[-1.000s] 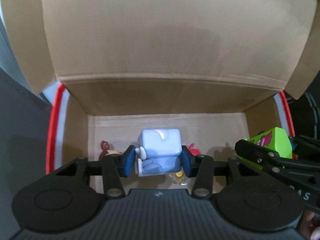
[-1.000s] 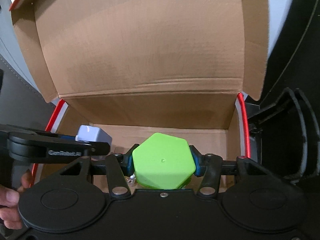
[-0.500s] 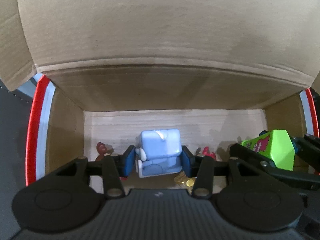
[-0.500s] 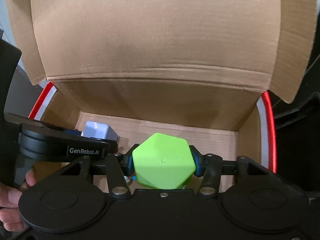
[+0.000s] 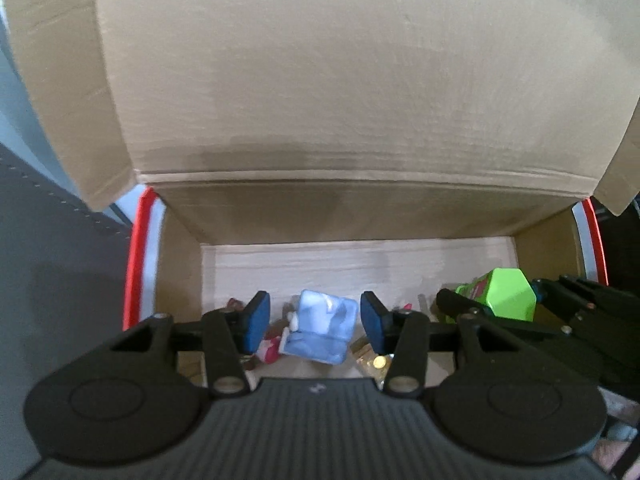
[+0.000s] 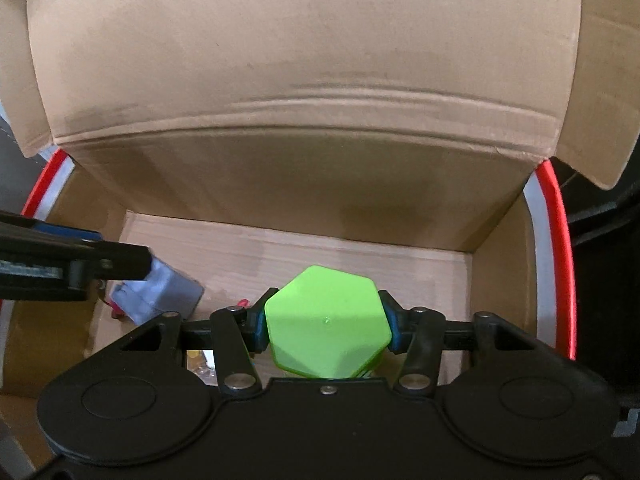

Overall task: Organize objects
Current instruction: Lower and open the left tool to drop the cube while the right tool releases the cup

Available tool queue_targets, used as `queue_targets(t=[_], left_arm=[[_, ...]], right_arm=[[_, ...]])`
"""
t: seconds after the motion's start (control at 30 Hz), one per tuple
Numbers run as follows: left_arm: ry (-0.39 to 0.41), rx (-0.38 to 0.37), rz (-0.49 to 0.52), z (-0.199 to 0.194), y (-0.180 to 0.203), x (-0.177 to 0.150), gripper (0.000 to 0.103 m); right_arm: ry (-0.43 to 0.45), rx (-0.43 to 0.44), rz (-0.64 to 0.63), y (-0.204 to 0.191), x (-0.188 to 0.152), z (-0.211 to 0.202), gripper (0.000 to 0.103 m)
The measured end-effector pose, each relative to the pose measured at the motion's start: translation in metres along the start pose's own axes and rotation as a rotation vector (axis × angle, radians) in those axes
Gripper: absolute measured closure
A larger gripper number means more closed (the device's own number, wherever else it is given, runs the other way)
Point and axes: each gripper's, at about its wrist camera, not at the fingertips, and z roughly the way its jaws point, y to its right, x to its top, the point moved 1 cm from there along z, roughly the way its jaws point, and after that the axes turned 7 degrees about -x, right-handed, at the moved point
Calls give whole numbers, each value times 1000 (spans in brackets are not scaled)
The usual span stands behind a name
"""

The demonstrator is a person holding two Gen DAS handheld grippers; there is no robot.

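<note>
Green plastic fills the right gripper: its jaws are clamped on the flat sides of a hexagonal green block, which hangs over the floor of the open cardboard box, toward the box's right half. Straight below and ahead of it the floor looks bare as far as the right wall, so the coming move is probably a plain lowering and release. The left gripper stands spread, its blue pads clear on both sides of the pale blue cube, which lies tilted on the box floor among small toys. That gripper sits just left of the green block, so any drift leftward risks a knock; the upright flap behind leaves room.
</note>
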Motion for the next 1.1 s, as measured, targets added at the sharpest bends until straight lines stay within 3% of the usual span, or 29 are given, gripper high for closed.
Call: queue_targets(t=[0.4, 0.6, 0.93, 1.1], left_arm=[[21, 21, 7, -38, -9, -1, 45], [34, 24, -16, -56, -14, -1, 37], [71, 5, 25, -93, -5, -5, 25], [94, 11, 53, -114, -1, -12, 21]], right_arm=[[14, -44, -38, -6, 1, -7, 43], [60, -2, -10, -3, 8, -36, 35], [148, 73, 16, 3, 15, -89, 17], [187, 90, 42, 8, 14, -113, 13]])
